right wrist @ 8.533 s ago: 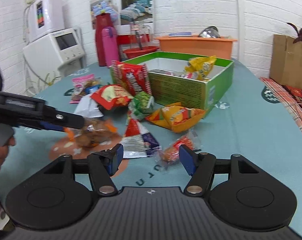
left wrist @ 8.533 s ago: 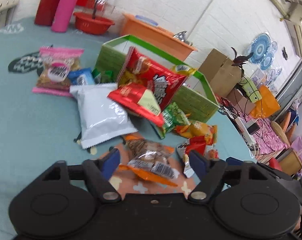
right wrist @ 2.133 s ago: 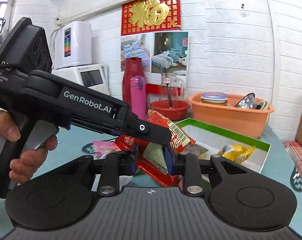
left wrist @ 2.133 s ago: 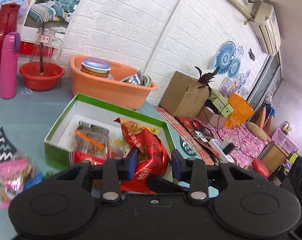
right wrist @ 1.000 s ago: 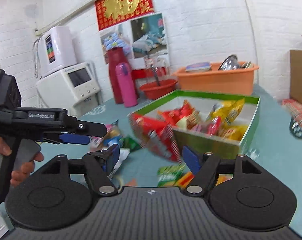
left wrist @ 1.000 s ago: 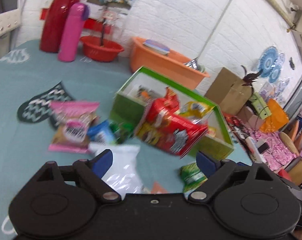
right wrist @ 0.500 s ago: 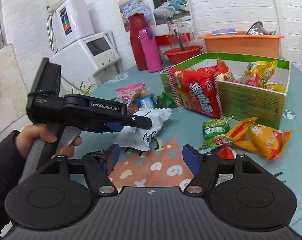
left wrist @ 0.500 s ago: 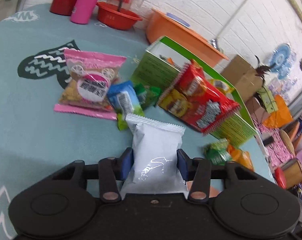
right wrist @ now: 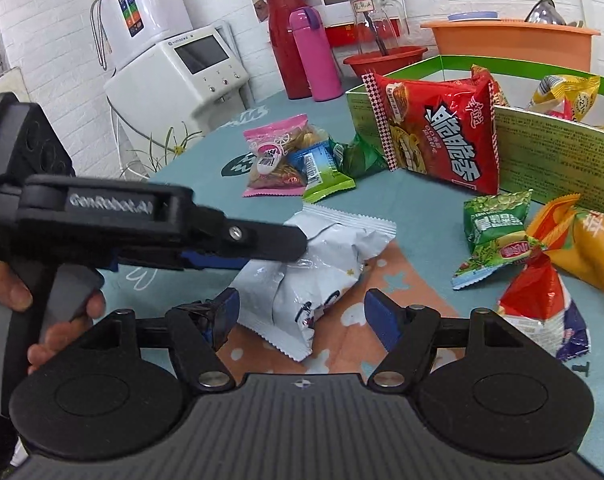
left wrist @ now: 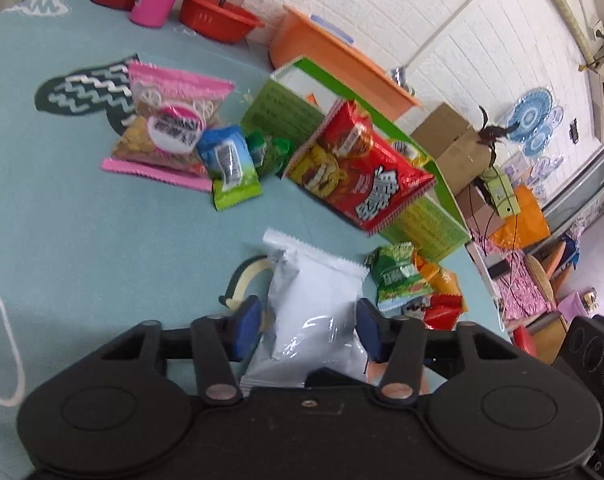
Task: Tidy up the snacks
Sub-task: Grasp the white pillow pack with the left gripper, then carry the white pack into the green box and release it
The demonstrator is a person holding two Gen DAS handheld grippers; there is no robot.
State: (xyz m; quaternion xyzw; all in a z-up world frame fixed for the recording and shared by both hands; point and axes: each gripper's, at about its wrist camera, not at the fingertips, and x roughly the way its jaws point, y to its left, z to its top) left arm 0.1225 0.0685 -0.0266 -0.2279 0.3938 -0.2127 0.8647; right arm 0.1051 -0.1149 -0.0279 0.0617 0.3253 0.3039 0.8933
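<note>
Left gripper (left wrist: 306, 326) fingers are just easing apart around the white bag (left wrist: 316, 312), barely touching it; right gripper (right wrist: 302, 314) is hanging released just beside it.

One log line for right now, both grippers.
left hand-held gripper: around white snack bag, jaws just reopened | right hand-held gripper: open, empty | bag: on table

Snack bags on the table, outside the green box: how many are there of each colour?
Red plastic bags: 2
Green plastic bags: 2
Pink plastic bag: 1
Blue-and-green plastic bag: 1
White plastic bag: 1
Orange plastic bag: 1
Total: 8
</note>
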